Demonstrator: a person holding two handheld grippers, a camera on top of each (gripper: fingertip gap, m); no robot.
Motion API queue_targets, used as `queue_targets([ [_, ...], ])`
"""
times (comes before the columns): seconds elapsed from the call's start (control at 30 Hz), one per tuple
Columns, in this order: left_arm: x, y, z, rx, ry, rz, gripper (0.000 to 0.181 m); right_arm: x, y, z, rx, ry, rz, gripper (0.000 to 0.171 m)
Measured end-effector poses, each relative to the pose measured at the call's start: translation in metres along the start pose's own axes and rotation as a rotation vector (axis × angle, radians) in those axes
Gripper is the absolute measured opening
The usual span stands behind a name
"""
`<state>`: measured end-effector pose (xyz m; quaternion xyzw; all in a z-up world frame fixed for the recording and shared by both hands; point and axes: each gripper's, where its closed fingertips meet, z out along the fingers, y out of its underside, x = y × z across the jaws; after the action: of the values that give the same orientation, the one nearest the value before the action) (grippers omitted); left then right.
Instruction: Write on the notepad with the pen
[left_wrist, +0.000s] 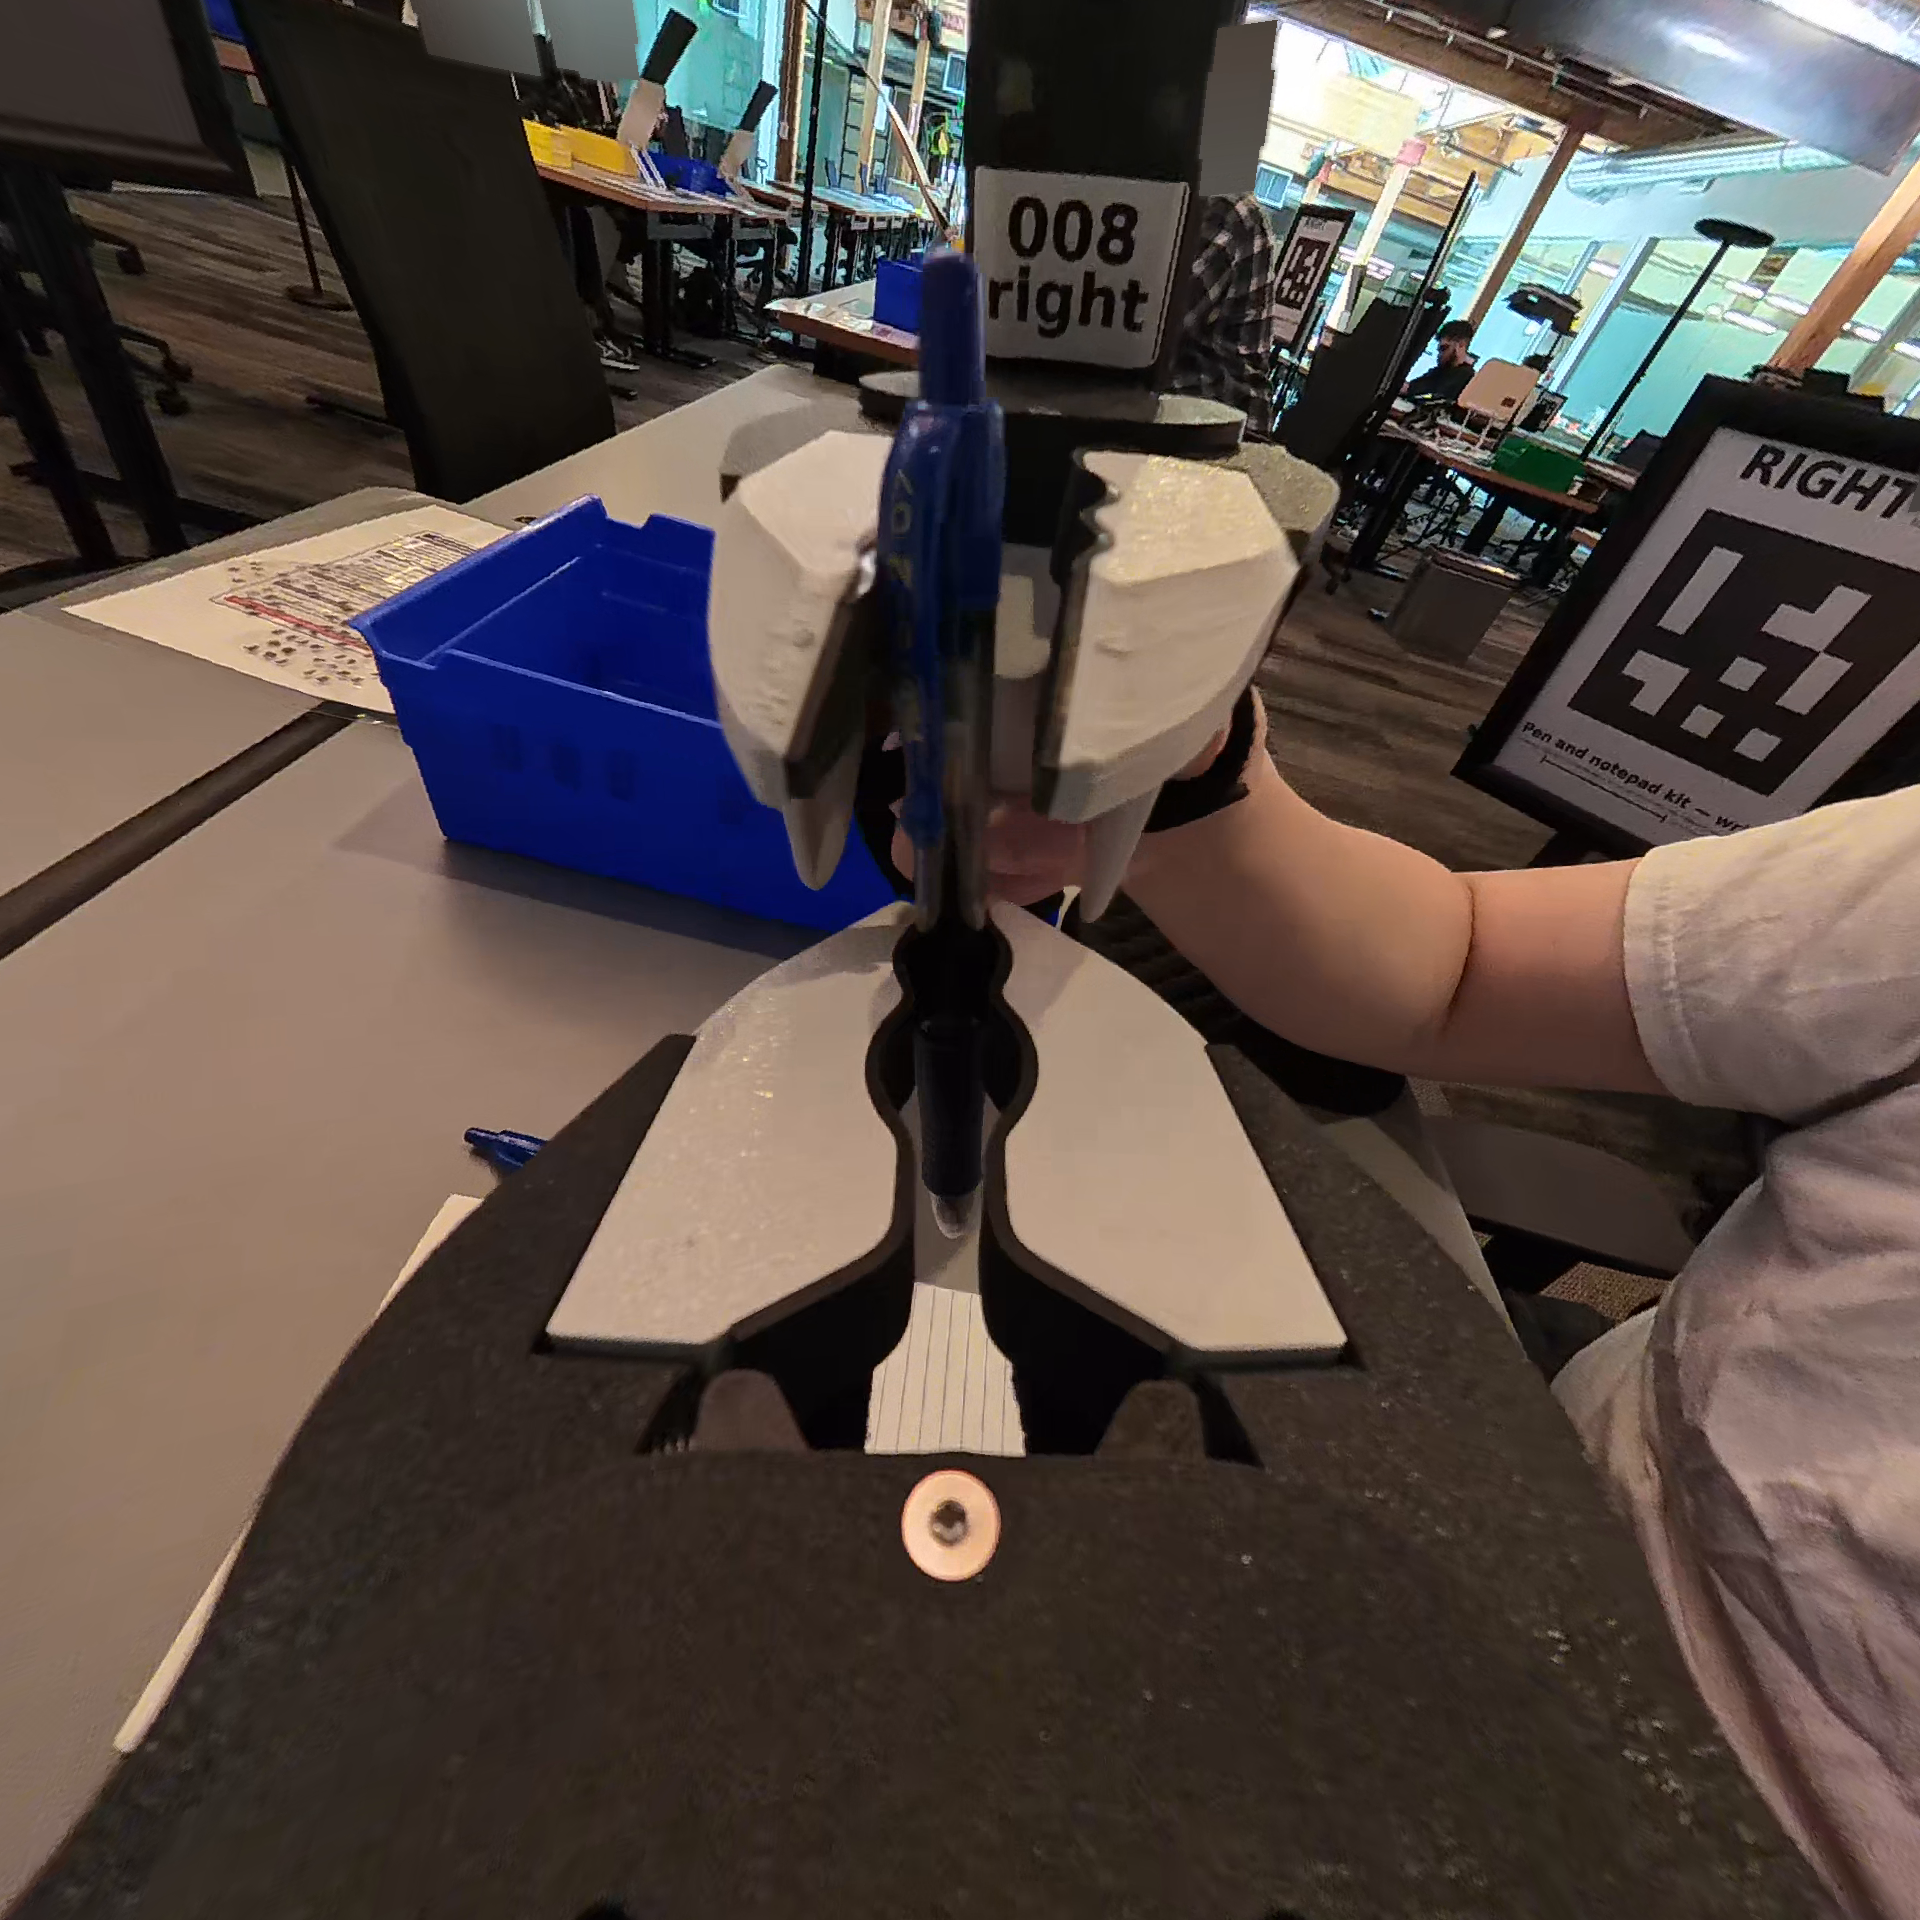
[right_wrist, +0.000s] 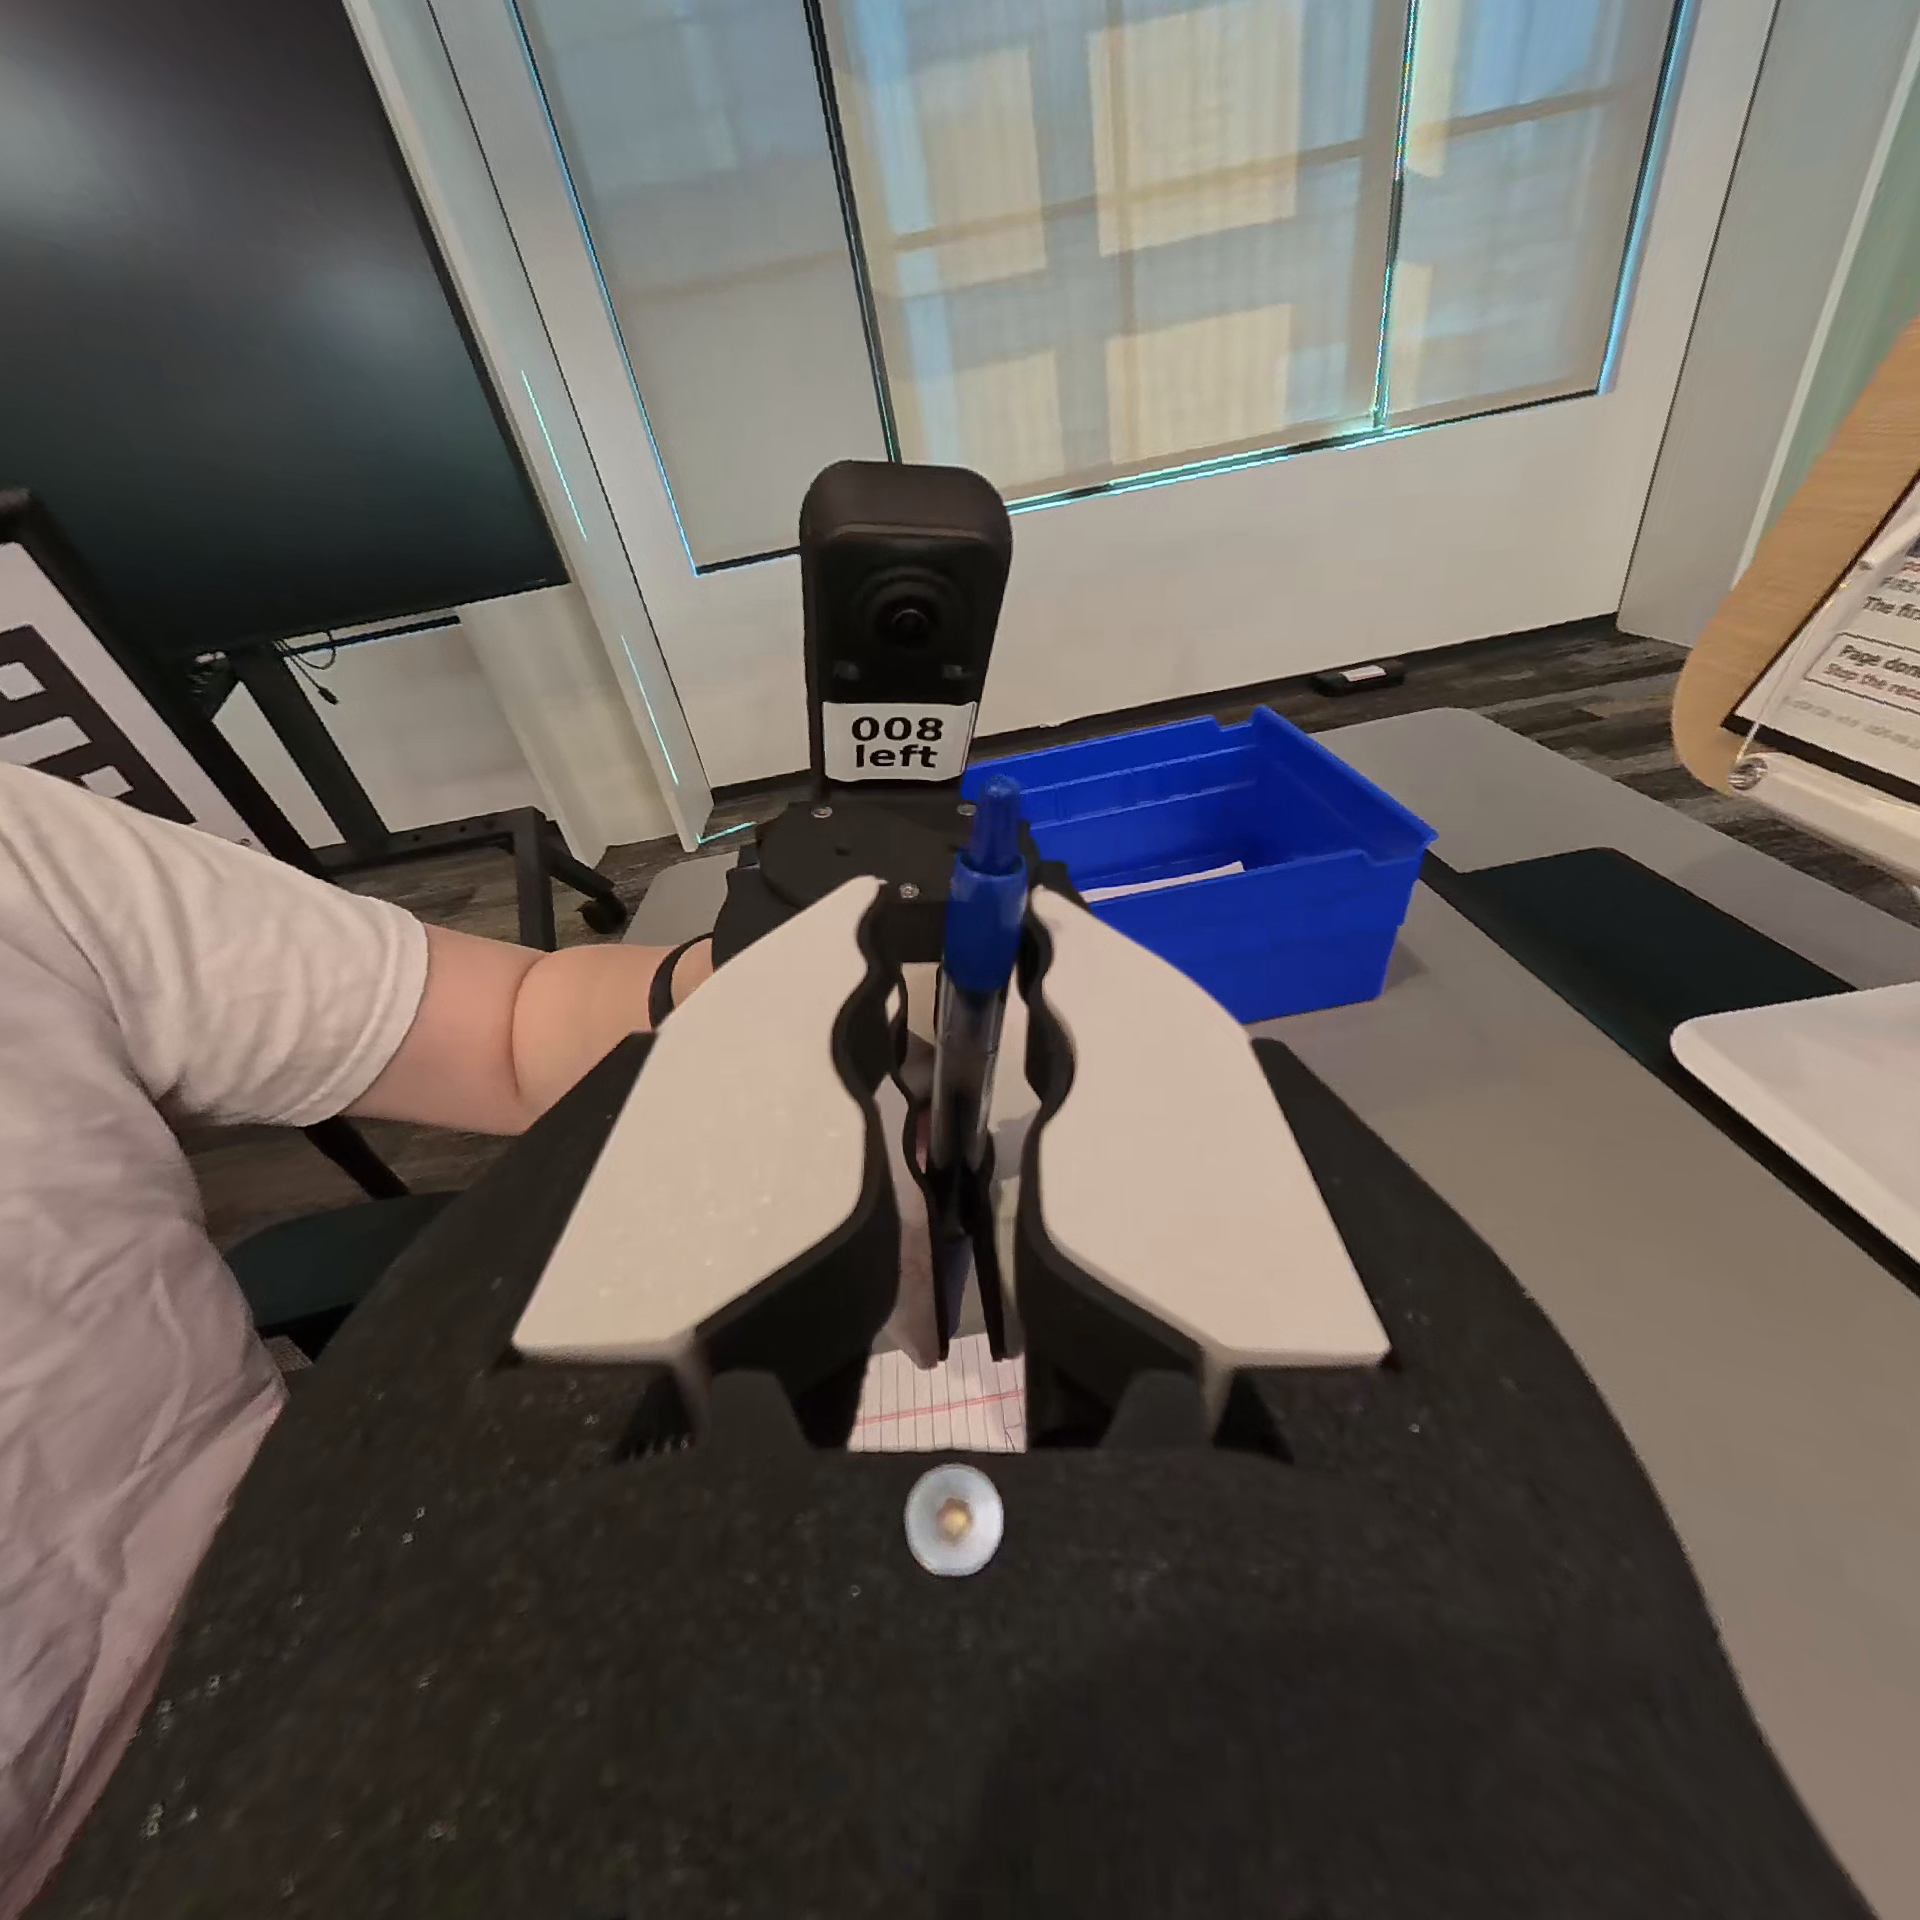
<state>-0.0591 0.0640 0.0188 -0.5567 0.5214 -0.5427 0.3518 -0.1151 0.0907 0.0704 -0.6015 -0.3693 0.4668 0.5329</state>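
Left gripper (left_wrist: 954, 914) is clamped on the blue pen (left_wrist: 940, 623), nib down over the notepad (left_wrist: 945, 1382). Right gripper (right_wrist: 956, 914), at twelve o'clock, stands apart around the barrel. It should close squarely before the left releases.

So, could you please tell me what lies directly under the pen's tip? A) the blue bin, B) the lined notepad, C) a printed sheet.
B: in the left wrist view the pen stands tip down, and the lined notepad shows just below it.
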Motion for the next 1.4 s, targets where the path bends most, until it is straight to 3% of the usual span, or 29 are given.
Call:
queue_targets([
  [0.13, 0.002, -0.001, 0.001, 0.007, 0.018, -0.006, 0.007, 0.002, -0.001, -0.001, 0.014, 0.007, 0.007, 0.011],
  [0.37, -0.001, 0.001, 0.001, 0.003, 0.004, -0.003, 0.008, 0.001, 0.000, -0.001, 0.024, -0.015, 0.033, 0.008],
  [0.47, -0.006, -0.002, -0.002, 0.004, -0.018, -0.017, 0.025, 0.007, -0.004, -0.007, 0.039, 0.026, 0.019, 0.005],
  [0.67, -0.019, -0.016, -0.023, 0.009, -0.125, 0.054, 0.026, 0.028, -0.005, -0.027, 0.019, 0.097, 0.043, 0.006],
  [0.73, -0.025, -0.026, -0.036, 0.038, -0.173, 0.076, 0.024, 0.036, 0.002, -0.030, -0.016, 0.118, 0.059, 0.006],
  [0.8, -0.026, -0.038, -0.050, 0.085, -0.196, 0.094, 0.000, 0.041, 0.016, -0.029, -0.096, 0.124, 0.083, 0.005],
  [0.9, -0.024, -0.056, -0.068, 0.161, -0.227, 0.102, 0.000, 0.037, 0.038, -0.017, -0.209, 0.095, 0.099, 0.005],
  [1.07, -0.010, -0.056, -0.062, 0.124, -0.180, 0.115, 0.000, 0.015, 0.067, 0.009, -0.362, 0.017, 0.080, 0.005],
  [1.4, -0.009, -0.039, -0.047, 0.056, -0.139, 0.089, 0.000, 0.003, 0.060, 0.014, -0.328, -0.032, 0.097, 0.005],
])
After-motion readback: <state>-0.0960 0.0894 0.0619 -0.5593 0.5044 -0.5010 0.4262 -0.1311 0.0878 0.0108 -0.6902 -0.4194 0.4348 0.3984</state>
